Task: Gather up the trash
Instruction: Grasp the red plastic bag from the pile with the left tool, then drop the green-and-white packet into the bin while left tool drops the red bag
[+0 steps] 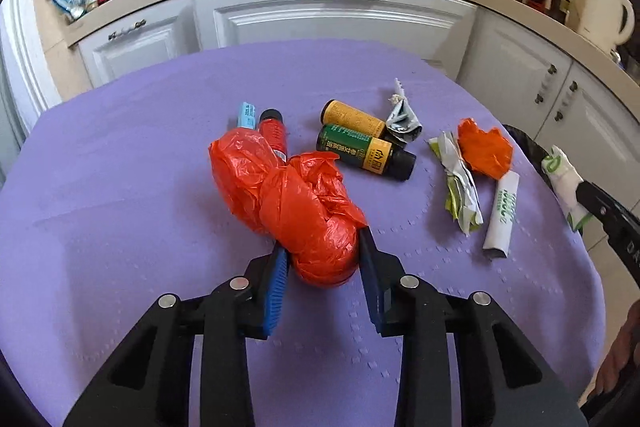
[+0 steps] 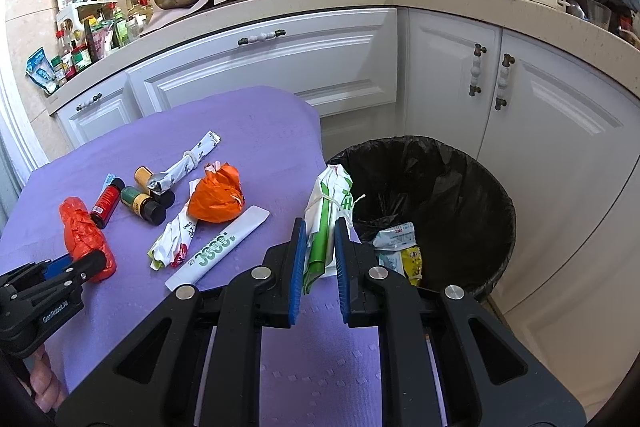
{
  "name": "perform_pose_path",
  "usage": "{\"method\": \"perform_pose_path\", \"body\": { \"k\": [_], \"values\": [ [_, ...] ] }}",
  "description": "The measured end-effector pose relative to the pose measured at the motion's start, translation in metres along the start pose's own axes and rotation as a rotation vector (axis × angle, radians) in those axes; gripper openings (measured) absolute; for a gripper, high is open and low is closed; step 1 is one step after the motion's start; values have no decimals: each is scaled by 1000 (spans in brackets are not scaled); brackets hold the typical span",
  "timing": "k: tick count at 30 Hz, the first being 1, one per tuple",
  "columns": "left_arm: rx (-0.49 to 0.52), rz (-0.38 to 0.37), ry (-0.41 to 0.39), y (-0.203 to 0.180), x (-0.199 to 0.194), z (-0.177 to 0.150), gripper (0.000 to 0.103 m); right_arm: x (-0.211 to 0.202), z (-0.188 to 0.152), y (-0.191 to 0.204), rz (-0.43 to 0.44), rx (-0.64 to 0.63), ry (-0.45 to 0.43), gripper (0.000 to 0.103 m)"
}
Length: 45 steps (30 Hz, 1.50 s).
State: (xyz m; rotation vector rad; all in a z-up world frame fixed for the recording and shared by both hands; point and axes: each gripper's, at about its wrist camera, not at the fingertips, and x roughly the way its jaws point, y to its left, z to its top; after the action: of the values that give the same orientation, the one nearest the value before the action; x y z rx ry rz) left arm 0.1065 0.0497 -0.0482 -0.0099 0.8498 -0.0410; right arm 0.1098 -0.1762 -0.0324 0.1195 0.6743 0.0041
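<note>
My left gripper (image 1: 322, 259) is clamped on the near end of a crumpled red plastic bag (image 1: 292, 203), which lies on the purple surface (image 1: 120, 227). My right gripper (image 2: 320, 247) is clamped on a white-and-green wrapper (image 2: 326, 223), held at the surface's right edge, just beside the black-lined trash bin (image 2: 460, 179).

Only the right view shows into the bin: a few packets (image 2: 396, 247) lie at the bottom of it, white, pale blue and yellow. It also shows my left gripper from the side, its fingers closed around the red bag. The left view shows only a sliver of the bin's dark rim at its right edge, along with the tip of my right gripper and the wrapper it holds.

The left view gives the clearer look at what lies between: a red bottle (image 1: 274, 133) partly under the bag, a yellow bottle (image 1: 352, 117) and a green-and-yellow bottle (image 1: 366, 151) lying side by side, a crushed silver wrapper (image 1: 404, 121) touching them, an orange crumpled ball (image 1: 486, 149), a twisted white-green wrapper (image 1: 460, 187) and a white paper sleeve (image 1: 502, 217).
</note>
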Motion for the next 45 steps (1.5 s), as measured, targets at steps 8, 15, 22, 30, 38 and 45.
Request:
{"method": "perform_pose_path", "body": {
  "k": [8, 15, 22, 30, 38, 45],
  "values": [
    [31, 6, -40, -2, -18, -3, 32, 0, -1, 0, -3, 1, -4, 14],
    [49, -7, -74, -7, -30, 6, 32, -6, 1, -1, -10, -2, -22, 14],
    [76, -39, -119, -24, -32, 24, 32, -13, 10, -11, -46, 3, -44, 14],
    [141, -102, -148, -63, -22, 42, 32, -14, 25, -35, -121, 2, -74, 14],
    [221, -170, -184, -112, -11, 61, 32, -6, 40, -63, -183, 18, -97, 14],
    [278, -206, -187, -150, 6, 75, 32, 6, 47, -80, -208, 27, -98, 14]
  ]
}}
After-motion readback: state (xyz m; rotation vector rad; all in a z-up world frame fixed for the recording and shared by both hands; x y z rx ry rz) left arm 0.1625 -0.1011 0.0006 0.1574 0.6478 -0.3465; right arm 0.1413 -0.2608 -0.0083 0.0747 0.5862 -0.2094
